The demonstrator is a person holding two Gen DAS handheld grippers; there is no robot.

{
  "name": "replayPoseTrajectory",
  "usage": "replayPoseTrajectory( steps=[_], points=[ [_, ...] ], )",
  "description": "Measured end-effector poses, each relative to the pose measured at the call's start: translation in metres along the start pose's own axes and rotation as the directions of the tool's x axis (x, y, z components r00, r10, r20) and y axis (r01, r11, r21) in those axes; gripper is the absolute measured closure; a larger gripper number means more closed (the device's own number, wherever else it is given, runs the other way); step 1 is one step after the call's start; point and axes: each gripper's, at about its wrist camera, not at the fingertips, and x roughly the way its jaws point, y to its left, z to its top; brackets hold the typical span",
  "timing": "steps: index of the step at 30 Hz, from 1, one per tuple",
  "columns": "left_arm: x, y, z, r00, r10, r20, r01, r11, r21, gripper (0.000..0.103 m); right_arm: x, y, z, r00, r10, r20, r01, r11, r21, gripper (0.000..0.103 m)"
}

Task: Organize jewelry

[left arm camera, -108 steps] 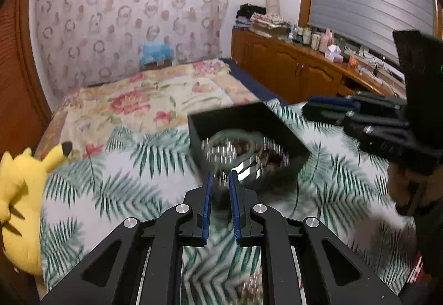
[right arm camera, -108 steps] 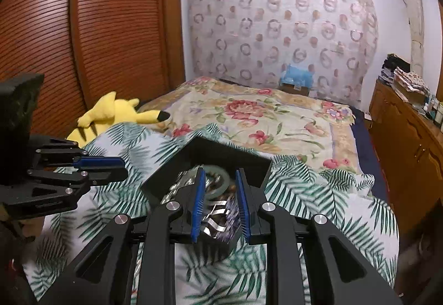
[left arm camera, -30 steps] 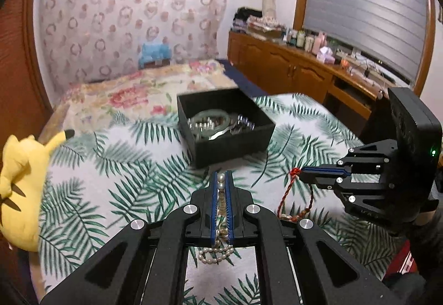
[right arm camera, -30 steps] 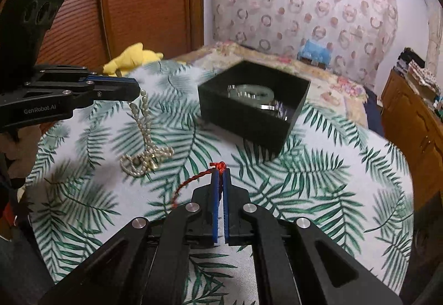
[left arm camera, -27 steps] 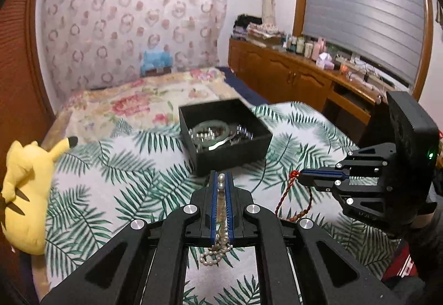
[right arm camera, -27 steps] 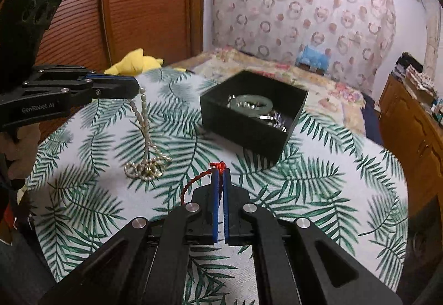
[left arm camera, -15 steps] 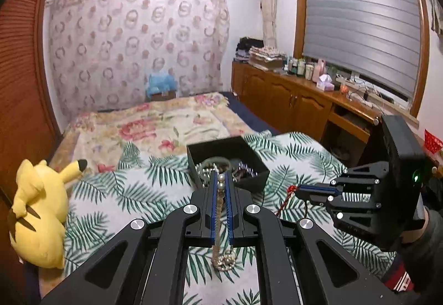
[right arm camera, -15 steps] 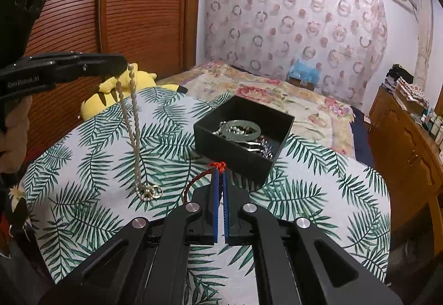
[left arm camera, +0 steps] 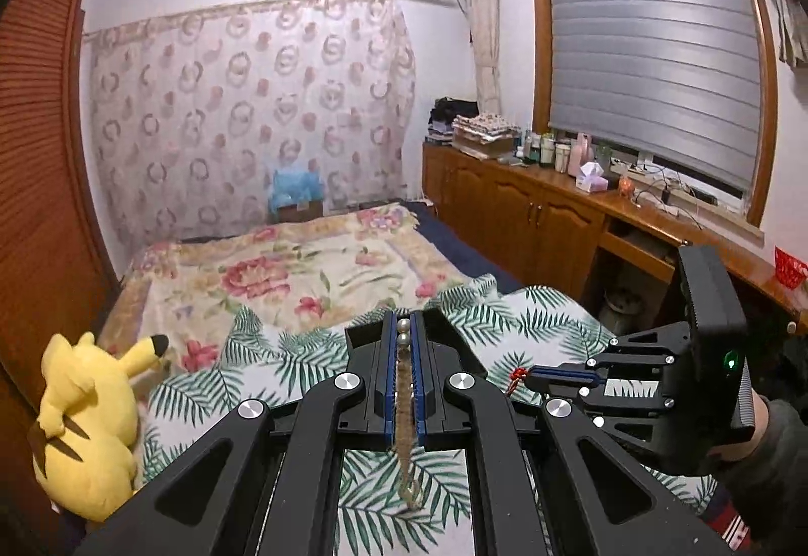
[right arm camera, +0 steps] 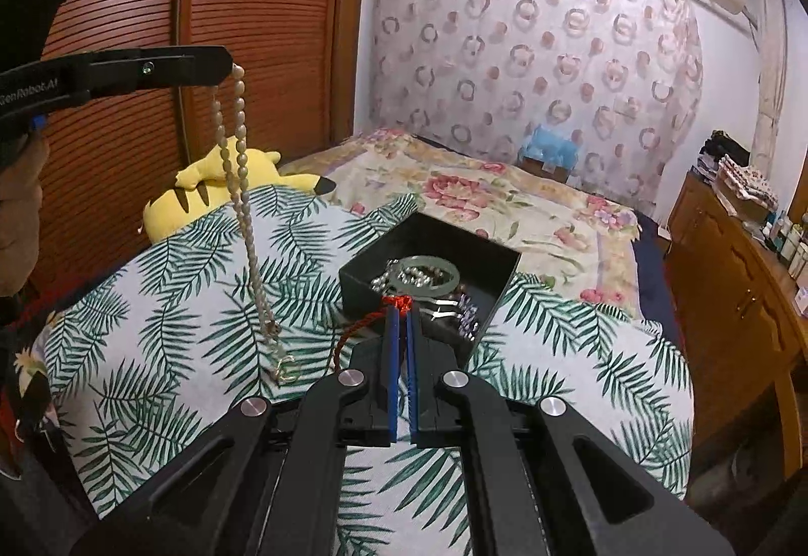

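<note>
My left gripper [left arm camera: 403, 329] is shut on a pearl necklace [left arm camera: 404, 409] and holds it high; in the right wrist view the necklace [right arm camera: 245, 207] hangs straight down from the left gripper [right arm camera: 230, 66], its clasp just above the palm-leaf cloth. My right gripper [right arm camera: 402, 311] is shut on a red cord bracelet [right arm camera: 361, 326], lifted in front of the black jewelry box [right arm camera: 497, 265]. The box holds a green bangle [right arm camera: 429, 278] and silver pieces. In the left wrist view the right gripper [left arm camera: 527, 374] shows with the red knot, and my own fingers hide the box.
A yellow plush toy [left arm camera: 86, 409] lies at the cloth's left edge. A floral bedspread [left arm camera: 283, 273] stretches behind. Wooden cabinets [left arm camera: 515, 217] with bottles line the right wall, and a slatted wardrobe [right arm camera: 267, 20] the left.
Both grippers have risen well above the bed. The pearl necklace went from pooled on the cloth to hanging nearly its full length. The red cord bracelet lifted too.
</note>
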Motion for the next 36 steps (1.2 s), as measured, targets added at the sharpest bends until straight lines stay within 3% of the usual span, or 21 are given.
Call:
replayPoseTrajectory(
  steps=[14,28,36],
  points=[
    [0.013,0.005,0.033,1.0,0.016,0.019,-0.016,1.0,0.018,0.099,0.014,-0.021,0.027,1.0,0.012,0.012,-0.012,1.0,0.006,0.1],
    [0.058,0.003,0.074,1.0,0.011,0.022,-0.011,0.999,0.035,0.098,0.042,-0.054,0.056,0.999,0.024,0.026,-0.025,0.999,0.032,0.1],
    [0.099,0.007,0.065,0.999,0.01,-0.032,-0.009,1.0,0.028,0.098,0.059,-0.069,0.055,0.999,0.031,0.021,-0.032,0.998,0.056,0.1]
  ],
)
